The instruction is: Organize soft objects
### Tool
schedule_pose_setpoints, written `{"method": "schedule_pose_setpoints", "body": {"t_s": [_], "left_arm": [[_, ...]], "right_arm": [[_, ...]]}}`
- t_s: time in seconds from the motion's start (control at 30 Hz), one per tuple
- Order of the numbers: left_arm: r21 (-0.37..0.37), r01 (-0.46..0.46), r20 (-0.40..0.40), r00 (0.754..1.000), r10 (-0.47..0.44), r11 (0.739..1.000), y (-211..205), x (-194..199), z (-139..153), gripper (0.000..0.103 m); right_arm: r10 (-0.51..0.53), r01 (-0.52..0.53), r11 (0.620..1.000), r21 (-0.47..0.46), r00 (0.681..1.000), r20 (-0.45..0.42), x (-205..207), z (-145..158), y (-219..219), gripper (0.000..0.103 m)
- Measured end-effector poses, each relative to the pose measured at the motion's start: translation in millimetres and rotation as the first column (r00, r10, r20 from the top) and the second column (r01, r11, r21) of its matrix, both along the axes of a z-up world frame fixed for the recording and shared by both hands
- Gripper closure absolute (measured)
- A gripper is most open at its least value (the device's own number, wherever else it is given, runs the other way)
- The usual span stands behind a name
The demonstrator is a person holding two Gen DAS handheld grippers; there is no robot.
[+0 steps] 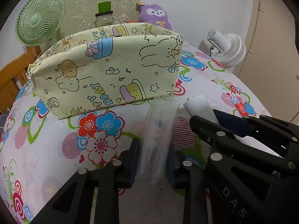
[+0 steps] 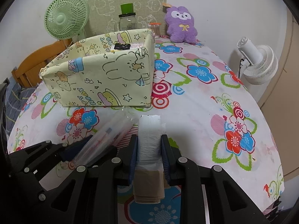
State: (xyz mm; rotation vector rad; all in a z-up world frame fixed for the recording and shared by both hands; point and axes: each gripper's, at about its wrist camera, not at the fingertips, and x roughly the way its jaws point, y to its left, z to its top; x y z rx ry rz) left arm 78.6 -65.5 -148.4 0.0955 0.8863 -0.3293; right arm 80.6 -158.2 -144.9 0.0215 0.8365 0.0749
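A clear plastic-wrapped roll [image 1: 157, 130] lies on the flowered tablecloth [image 1: 46, 149], and my left gripper [image 1: 154, 155] is shut on it, one pad on each side. My right gripper [image 2: 149, 141] is shut on a white roll of bags [image 2: 150, 125] with a brown paper band at its near end. Both grippers sit side by side just in front of the pale yellow cartoon-print fabric box [image 2: 101, 78]. The box stands open-topped, with a packet bearing a black patch [image 2: 122, 47] inside. The right gripper [image 1: 207, 117] also shows in the left wrist view, and the left gripper [image 2: 97, 145] in the right wrist view.
Behind the box stand a green fan [image 2: 65, 16], a glass jar with a green lid [image 2: 127, 18] and a purple plush toy [image 2: 181, 25]. A white fan [image 2: 257, 63] stands off the table's right edge. A wooden chair [image 2: 31, 65] is at the left.
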Motion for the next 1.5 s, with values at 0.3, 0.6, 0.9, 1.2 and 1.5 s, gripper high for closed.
{"method": "schedule_pose_setpoints", "body": {"t_s": [0.3,0.6,0.9,1.2,1.5], "left_arm": [[-0.016,-0.039,0.038,0.999,0.039,0.999,7,-6,21,0.082],[-0.03,-0.062,0.127,0.99,0.065,0.998,17,-20,59,0.082],[-0.036,-0.101,0.221,0.969,0.107,0.994,25,-34,96,0.082],[-0.044,-0.13,0.304,0.943,0.137,0.991,28,-51,127,0.082],[-0.054,-0.14,0.358,0.922,0.15,0.989,29,-54,145,0.082]], "right_arm": [[0.017,-0.017,1.0,0.004,0.999,0.034,-4,18,6,0.076],[0.034,-0.036,0.999,0.018,0.994,0.105,-15,53,15,0.076],[0.048,-0.054,0.998,0.021,0.98,0.195,-31,91,22,0.076],[0.064,-0.07,0.997,0.014,0.959,0.276,-49,125,26,0.076],[0.062,-0.071,0.997,0.015,0.94,0.334,-56,147,25,0.076]]}}
